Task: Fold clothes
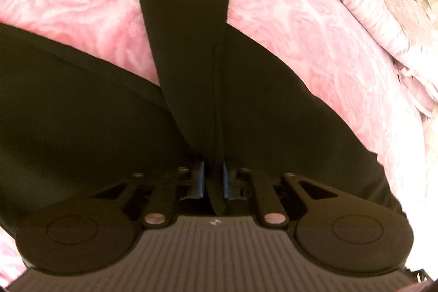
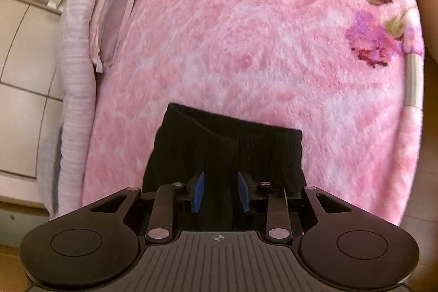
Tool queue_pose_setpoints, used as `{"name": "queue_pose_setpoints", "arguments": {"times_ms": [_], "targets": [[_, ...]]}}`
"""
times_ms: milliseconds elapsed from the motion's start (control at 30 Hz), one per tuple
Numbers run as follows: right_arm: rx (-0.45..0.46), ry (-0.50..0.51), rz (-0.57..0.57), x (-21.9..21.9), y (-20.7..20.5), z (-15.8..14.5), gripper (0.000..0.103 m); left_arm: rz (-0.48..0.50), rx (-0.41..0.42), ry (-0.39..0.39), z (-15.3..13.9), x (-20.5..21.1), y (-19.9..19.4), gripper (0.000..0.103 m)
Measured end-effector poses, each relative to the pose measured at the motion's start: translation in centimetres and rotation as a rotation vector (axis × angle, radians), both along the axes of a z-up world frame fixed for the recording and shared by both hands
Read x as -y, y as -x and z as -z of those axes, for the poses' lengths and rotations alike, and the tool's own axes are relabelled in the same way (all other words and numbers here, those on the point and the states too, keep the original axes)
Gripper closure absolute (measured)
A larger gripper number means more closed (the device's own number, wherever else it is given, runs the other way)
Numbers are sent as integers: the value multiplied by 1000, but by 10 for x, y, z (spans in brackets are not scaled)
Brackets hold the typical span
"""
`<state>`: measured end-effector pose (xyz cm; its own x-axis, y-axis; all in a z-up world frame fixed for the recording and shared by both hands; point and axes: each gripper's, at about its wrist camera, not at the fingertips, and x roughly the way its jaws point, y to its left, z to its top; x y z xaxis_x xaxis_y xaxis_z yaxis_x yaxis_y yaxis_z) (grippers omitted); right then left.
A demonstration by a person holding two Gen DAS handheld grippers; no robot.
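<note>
Bed, covered by a fluffy pink blanket with a rose-swirl pile (image 1: 273,26); the same blanket (image 2: 246,45) fills my right wrist view, where it carries a printed flower border in purple, maroon and olive (image 2: 375,43) along its far right edge.

Pale lilac ribbed bedding (image 1: 364,7), bunched along the blanket's right side in my left view; in my right view it (image 2: 74,67) runs down the left edge of the bed, with a mauve frilled pillow (image 2: 115,18) tucked just beside it.

Cream tiled floor (image 2: 24,56), beyond the bed's left edge in my right view.

Black soft-knit garment (image 1: 82,106), spread on the pink blanket. In my left view one long narrow fold of it rises from my gripper and reaches away across the blanket, while wider panels lie to either side. In my right view a ribbed, straight-hemmed end of the garment (image 2: 227,149) lies flat on the blanket directly ahead of my fingers.

My left gripper (image 1: 213,177): blue pads drawn close together, pinching the base of the garment's long fold.

My right gripper (image 2: 220,189): blue pads spread apart with a clear gap, above the garment's ribbed end, gripping nothing.
</note>
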<state>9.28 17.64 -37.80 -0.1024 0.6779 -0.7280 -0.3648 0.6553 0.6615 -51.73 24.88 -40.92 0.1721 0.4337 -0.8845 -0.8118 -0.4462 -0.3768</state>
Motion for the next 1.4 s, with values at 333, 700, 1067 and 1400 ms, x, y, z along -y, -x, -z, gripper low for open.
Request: {"name": "queue_pose_setpoints", "arguments": {"times_ms": [333,700,1067,1400], "targets": [[136,14,-141,-21,-6,-9,96,75,-97,-169,-31,18,-8,101],[176,11,-226,12,-14,-29,96,38,-149,-177,-29,112,-20,100],[203,40,-235,25,-12,-12,96,52,-234,-214,-22,141,-33,100],[394,166,-271,19,11,-32,68,57,-305,-99,-21,147,-34,81]]}}
